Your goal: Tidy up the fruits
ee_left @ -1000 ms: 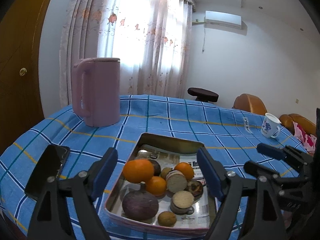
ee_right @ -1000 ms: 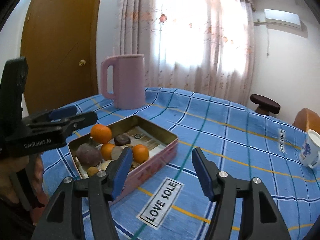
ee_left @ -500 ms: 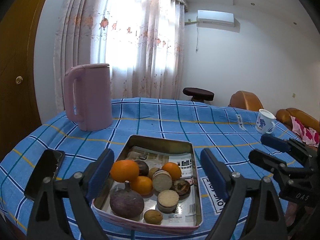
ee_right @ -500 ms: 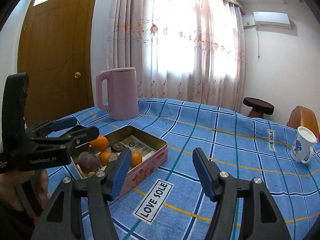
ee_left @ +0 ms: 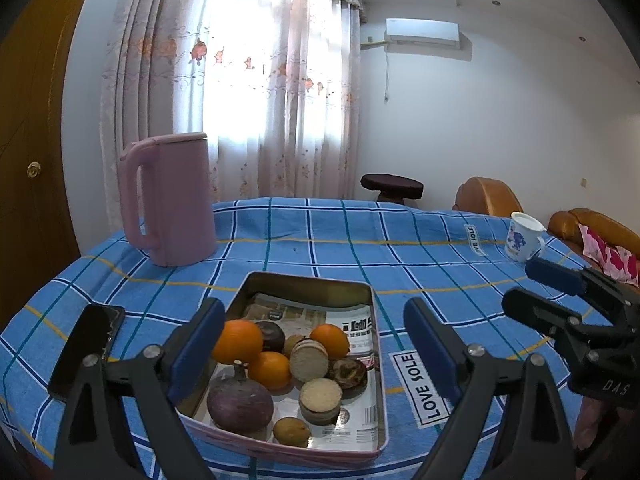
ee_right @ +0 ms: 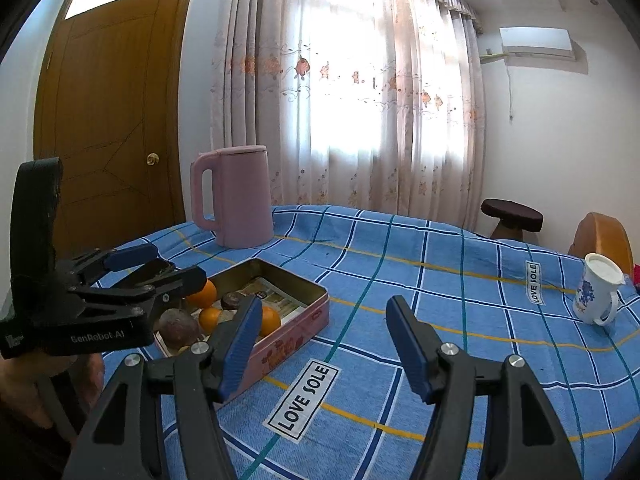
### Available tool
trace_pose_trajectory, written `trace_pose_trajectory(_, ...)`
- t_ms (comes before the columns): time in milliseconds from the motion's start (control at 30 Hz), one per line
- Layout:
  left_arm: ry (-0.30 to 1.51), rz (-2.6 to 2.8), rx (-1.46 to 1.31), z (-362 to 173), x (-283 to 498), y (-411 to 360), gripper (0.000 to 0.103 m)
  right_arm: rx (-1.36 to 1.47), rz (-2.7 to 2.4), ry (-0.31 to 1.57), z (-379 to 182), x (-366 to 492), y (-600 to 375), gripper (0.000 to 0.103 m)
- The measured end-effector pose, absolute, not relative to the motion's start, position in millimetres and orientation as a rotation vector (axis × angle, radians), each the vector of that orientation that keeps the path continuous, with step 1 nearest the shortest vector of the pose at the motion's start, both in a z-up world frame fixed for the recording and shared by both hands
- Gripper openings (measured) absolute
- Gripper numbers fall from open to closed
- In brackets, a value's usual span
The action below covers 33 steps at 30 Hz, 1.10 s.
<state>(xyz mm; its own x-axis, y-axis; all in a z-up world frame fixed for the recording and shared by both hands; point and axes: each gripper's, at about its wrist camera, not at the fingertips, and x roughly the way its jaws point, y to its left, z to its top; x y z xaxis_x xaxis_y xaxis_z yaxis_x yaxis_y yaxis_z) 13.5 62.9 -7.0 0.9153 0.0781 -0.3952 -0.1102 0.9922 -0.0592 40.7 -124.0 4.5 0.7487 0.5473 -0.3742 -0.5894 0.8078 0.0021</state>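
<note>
Here the left gripper hovers above the near end of a metal tin that sits on a blue checked tablecloth, its blue-padded jaws spread wide with nothing between them. The tin is lined with printed paper and holds the fruits in its near half: three oranges clustered left of centre, a large purple round fruit at the near left, a small brown fruit by the near rim, and two pale cut-faced pieces beside a dark halved one (possibly passion fruit, though the view is too small to be sure). The right gripper is likewise wide open and holds nothing; it hangs over bare cloth just right of the tin, near a "LOVE SOLE" label printed on the cloth. A pink kettle stands upright beyond the tin toward the curtained window. A white mug with a blue pattern stands well apart at the table's far right edge. A dark phone lies flat on the cloth left of the tin.
</note>
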Motion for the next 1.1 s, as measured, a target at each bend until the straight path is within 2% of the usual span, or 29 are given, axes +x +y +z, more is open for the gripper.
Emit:
trace_pose_trajectory(500, 0.398, 0.108, -0.065, -2.5, 13.7, 54.3, 0.103, -0.101, 0.612, 0.352, 9.7, 36.4, -138.0, 0.067)
trace_pose_trajectory(1100, 0.372, 0.087, -0.057, 8.7, 6.7, 44.3, 0.103, -0.091, 0.588, 0.329, 12.1, 32.6, -149.4, 0.068)
